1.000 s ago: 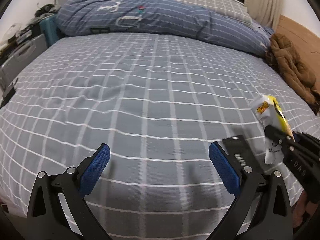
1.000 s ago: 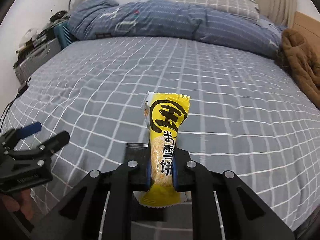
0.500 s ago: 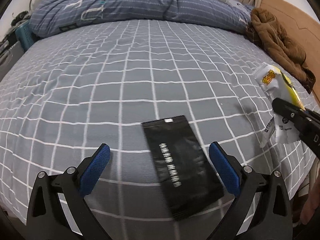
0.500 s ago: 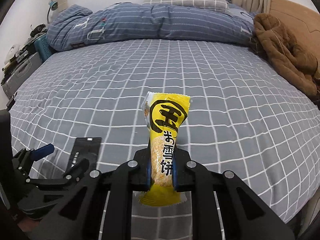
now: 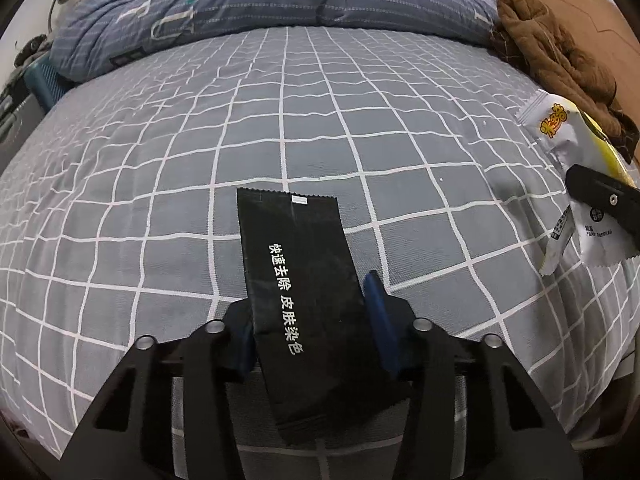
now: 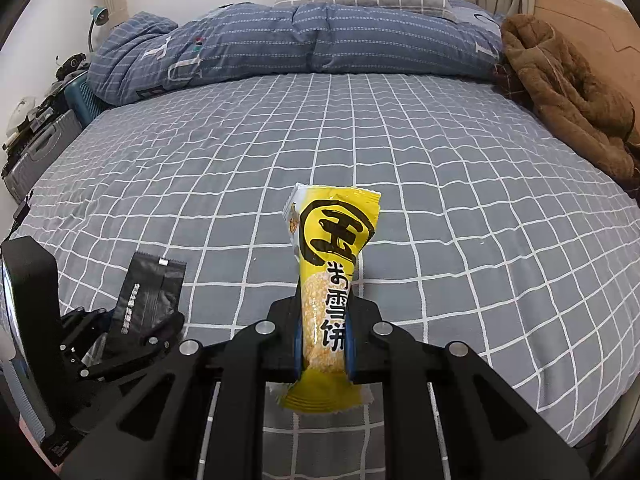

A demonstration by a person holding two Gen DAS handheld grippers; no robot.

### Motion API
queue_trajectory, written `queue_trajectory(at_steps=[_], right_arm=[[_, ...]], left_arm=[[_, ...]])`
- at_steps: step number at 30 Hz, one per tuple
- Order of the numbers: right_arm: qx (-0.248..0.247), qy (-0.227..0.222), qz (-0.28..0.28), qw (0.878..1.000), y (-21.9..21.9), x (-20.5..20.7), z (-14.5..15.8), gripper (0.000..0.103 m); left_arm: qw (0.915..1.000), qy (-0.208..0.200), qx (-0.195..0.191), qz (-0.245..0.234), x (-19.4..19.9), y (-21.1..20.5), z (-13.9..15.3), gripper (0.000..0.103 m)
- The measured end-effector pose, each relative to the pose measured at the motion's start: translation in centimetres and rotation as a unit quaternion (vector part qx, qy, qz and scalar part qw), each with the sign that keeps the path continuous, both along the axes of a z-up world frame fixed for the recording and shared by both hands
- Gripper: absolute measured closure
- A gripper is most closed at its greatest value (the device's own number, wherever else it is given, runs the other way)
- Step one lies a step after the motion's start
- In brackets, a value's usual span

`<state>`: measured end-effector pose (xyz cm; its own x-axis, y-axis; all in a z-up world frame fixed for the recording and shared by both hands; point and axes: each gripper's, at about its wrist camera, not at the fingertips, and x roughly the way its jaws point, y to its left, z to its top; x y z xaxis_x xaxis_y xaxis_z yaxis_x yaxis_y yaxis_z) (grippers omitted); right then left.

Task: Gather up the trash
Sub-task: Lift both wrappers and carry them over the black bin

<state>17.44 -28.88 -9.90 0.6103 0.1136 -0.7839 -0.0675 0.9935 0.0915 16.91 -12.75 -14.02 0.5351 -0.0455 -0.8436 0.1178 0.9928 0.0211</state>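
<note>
Left gripper [image 5: 310, 332] is closing its jaws around the black sachet [image 5: 298, 280] lying flat on the checked bedspread [image 5: 280, 120], while the right gripper [image 6: 322, 344] is clamping the yellow snack wrapper [image 6: 328, 272] upright above the bed. Thin and slick, the sachet is risking buckling or sliding out sideways, or the pads may be pinching bedspread along with it

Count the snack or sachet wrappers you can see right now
2. The yellow wrapper is clamped upright in the right gripper. The black sachet lies on the bed's near edge between the closing left gripper pads. Others may be out of view.
</note>
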Motion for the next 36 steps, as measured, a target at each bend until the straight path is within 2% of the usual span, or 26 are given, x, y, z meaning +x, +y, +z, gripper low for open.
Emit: queue_trajectory(at_steps=[3,4,5,15,22,29,36], right_arm=[[-0.001,-0.001,0.002,1.000,0.2,0.0,0.0,0.089],[-0.001,-0.001,0.002,1.000,0.3,0.0,0.0,0.089],[-0.001,-0.001,0.002,1.000,0.3,0.0,0.0,0.089],[-0.001,-0.012,0.011,1.000,1.5,-0.3,1.1,0.089],[0.003,-0.024,0.022,0.999,2.7,-1.1,2.8,0.089],[0.011,-0.037,0.034,0.999,4.3,-2.6,4.2,0.089],[0.016,-0.054,0.051,0.997,6.6,-5.1,5.2,0.089]], left_arm=[[1.0000,-0.005,-0.003,-0.001,0.1,0.4,0.2,0.071],[1.0000,-0.007,-0.001,0.000,0.1,0.4,0.3,0.083],[1.0000,-0.009,-0.005,-0.001,0.1,0.6,0.5,0.086],[0.9993,-0.024,-0.029,-0.001,-0.3,2.4,3.4,0.099],[0.9983,-0.035,-0.045,0.001,-1.6,4.2,6.1,0.100],[0.9976,-0.051,-0.045,0.014,-3.4,6.2,8.3,0.100],[0.9973,-0.064,-0.028,0.024,-6.4,7.6,9.8,0.100]])
